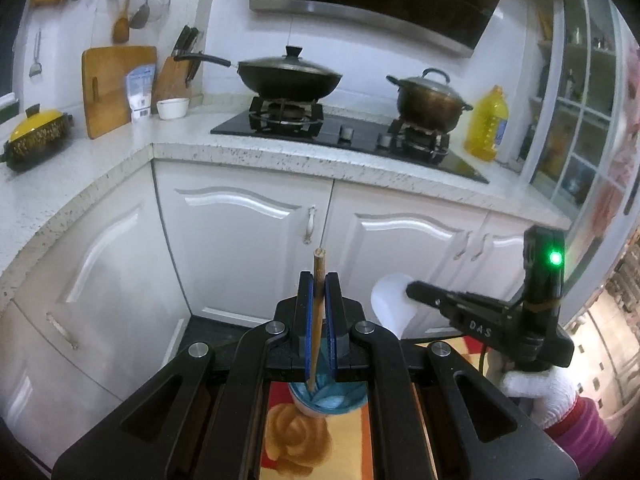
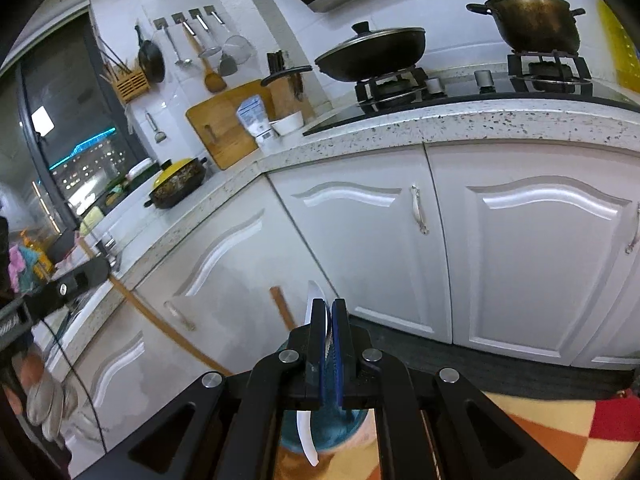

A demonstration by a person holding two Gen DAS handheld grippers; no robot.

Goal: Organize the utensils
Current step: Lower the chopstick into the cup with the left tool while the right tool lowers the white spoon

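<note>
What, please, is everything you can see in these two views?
wooden stick: one, brown, clamped upright in the left hand-held gripper
white spoon: one, white, clamped in the right hand-held gripper
blue cup: one, below the grippers
wok: one, black, lidded, left burner
pot: one, bronze, lidded, right burner
oil bottle: one, yellow, right of stove
cutting board: one, wooden, leaning on wall
yellow-lidded dish: one, counter, far left
white bowl: one, beside the board
left hand-held gripper: black, blue pads, shut
right hand-held gripper: same, shut
gloved hand: white, gripping the right handle
</note>
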